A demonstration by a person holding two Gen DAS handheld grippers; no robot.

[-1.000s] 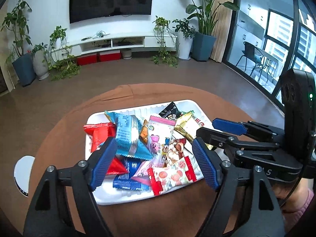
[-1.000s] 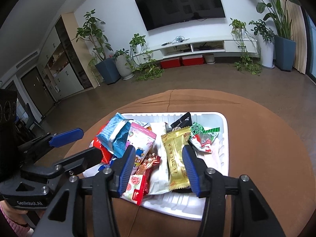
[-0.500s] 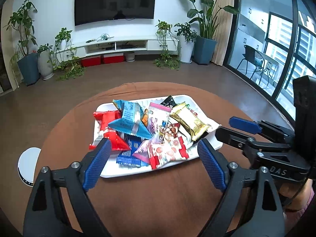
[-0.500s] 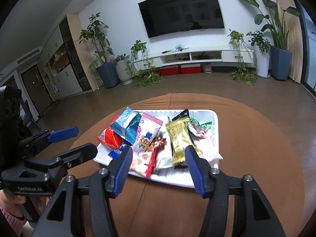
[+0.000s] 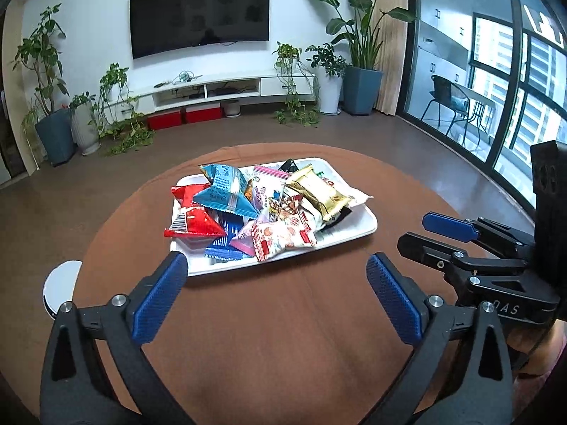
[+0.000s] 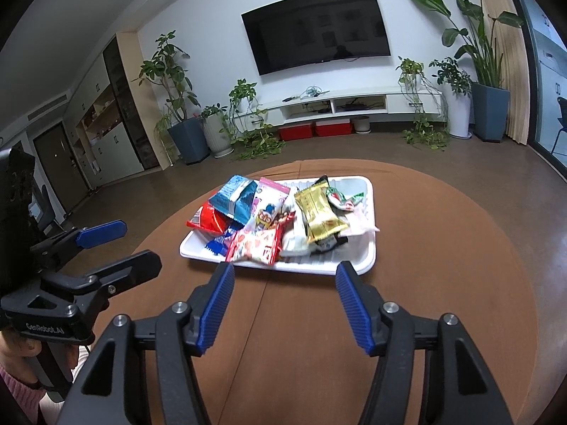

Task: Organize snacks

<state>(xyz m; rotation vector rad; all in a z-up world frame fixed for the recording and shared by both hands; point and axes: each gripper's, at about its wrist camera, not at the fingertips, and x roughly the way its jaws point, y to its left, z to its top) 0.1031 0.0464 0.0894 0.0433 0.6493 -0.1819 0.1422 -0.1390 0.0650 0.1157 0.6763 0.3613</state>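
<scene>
A white tray (image 5: 358, 232) on the round brown table holds several snack packets: a light blue one (image 5: 226, 191), a red one (image 5: 193, 221), a gold one (image 5: 319, 191) and a red-and-white one (image 5: 283, 237). The tray (image 6: 354, 265) also shows in the right wrist view, with the gold packet (image 6: 319, 216) and the blue packet (image 6: 235, 198). My left gripper (image 5: 273, 272) is open and empty, above the table just in front of the tray. My right gripper (image 6: 283, 276) is open and empty, also in front of the tray.
The brown table (image 5: 283, 336) stretches between the grippers and the tray. A white round object (image 5: 60, 283) sits off the table's left edge. The right gripper's body (image 5: 496, 248) is at the right. Floor, plants and a TV unit lie beyond.
Both grippers have pulled back from over the tray toward the table's near side, both open and empty. The snacks lie as before.
</scene>
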